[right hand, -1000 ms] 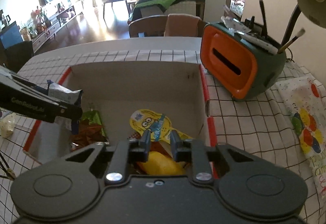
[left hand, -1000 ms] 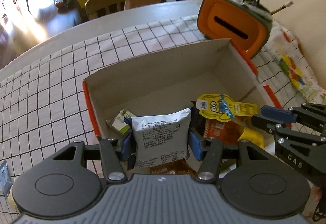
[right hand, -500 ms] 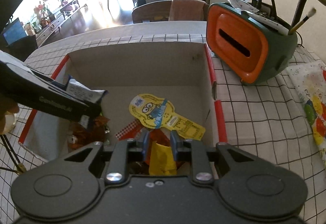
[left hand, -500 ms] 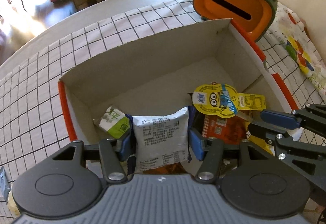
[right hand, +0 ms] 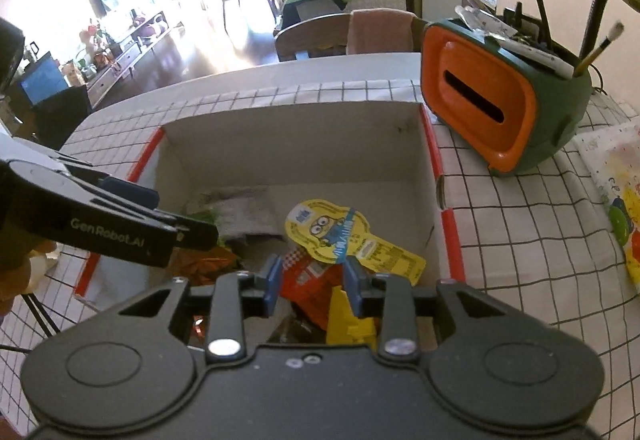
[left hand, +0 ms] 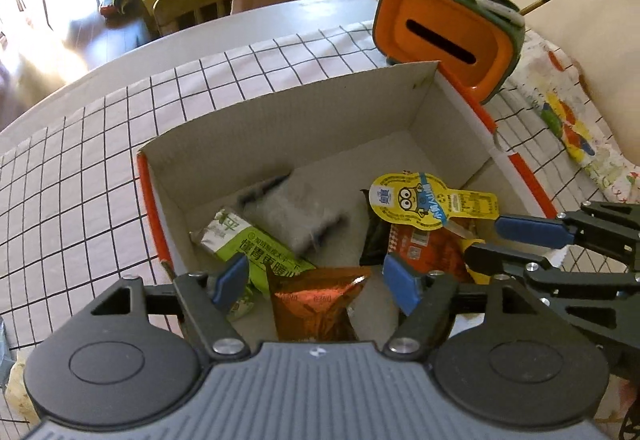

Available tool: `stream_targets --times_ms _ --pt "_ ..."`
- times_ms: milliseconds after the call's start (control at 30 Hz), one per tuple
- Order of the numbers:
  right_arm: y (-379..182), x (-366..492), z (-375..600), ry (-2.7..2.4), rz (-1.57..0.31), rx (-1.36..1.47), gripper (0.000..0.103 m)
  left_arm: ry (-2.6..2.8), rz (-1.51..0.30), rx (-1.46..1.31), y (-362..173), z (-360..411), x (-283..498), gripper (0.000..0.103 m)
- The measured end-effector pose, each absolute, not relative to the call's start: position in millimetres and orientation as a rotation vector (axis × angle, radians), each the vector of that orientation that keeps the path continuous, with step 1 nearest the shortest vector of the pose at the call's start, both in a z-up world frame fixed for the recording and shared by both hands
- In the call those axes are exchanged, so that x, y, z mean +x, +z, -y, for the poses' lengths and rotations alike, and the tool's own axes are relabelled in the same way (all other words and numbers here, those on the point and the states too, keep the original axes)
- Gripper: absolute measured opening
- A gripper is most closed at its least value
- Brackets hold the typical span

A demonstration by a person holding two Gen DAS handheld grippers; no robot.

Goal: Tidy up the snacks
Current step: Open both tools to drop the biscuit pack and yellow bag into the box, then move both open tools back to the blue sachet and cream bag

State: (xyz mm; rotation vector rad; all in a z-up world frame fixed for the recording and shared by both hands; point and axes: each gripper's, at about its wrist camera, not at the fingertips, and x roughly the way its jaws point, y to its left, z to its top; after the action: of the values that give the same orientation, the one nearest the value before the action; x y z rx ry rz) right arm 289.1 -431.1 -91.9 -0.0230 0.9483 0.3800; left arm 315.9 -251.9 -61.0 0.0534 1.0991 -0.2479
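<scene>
Both grippers hung over the cardboard box [left hand: 280,120]. The left gripper [left hand: 316,280] had just opened, empty; a blurred grey packet [left hand: 288,212] lay inside. The right gripper [right hand: 312,284], barely parted, held nothing.

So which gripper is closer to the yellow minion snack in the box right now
Right. The right gripper hangs just in front of the yellow minion snack, its fingers nearly at the packet's edge. The left gripper sits further off, over the orange foil packet on the box's other side.
</scene>
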Motion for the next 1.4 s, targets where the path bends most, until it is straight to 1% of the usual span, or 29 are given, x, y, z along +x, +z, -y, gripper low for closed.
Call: stream_targets --times_ms 67,167,200,233,300,333,467,767,867,1000,1133,1400 --pt "-87.7 285.5 427.9 0.382 -0.941 -0.028 0.035 -0.258 -1.083 0.047 -56.5 248.7 309.0 0.074" --pt "-80.5 279.9 423.8 0.388 -0.924 -0.025 0.042 -0.267 -1.052 0.053 -49.3 244.5 298.8 0.075" --pt "-78.4 277.9 422.2 0.388 -0.918 -0.024 0.048 -0.269 -1.042 0.053 -46.7 242.7 295.6 0.075" --pt "-75.6 275.6 420.4 0.390 -0.911 -0.023 0.056 -0.272 -1.031 0.051 -43.9 240.2 292.2 0.076" --pt "-70.2 270.9 417.0 0.393 -0.891 -0.028 0.066 -0.275 -1.008 0.047 -38.6 235.3 286.4 0.077" --pt "-67.1 268.3 414.5 0.393 -0.879 -0.034 0.069 -0.276 -0.996 0.047 -35.7 232.8 283.3 0.077" --pt "-57.3 260.8 404.0 0.398 -0.858 -0.042 0.072 -0.282 -0.956 0.036 -25.5 220.8 272.3 0.078" --pt "-40.7 245.5 375.5 0.415 -0.831 -0.035 0.086 -0.279 -0.874 0.048 -10.5 183.8 244.8 0.081" --pt "-36.4 239.1 361.5 0.426 -0.822 -0.039 0.091 -0.262 -0.841 0.042 -6.5 166.7 234.1 0.082" --pt "-31.2 231.2 342.0 0.430 -0.808 -0.035 0.101 -0.221 -0.776 0.052 0.8 142.6 218.9 0.085" --pt "-30.8 226.1 320.4 0.440 -0.798 -0.038 0.103 -0.209 -0.754 0.044 4.5 118.1 208.1 0.085" --pt "-45.6 218.4 269.2 0.450 -0.811 -0.096 0.103 -0.213 -0.775 0.028 -1.5 63.6 188.0 0.086"
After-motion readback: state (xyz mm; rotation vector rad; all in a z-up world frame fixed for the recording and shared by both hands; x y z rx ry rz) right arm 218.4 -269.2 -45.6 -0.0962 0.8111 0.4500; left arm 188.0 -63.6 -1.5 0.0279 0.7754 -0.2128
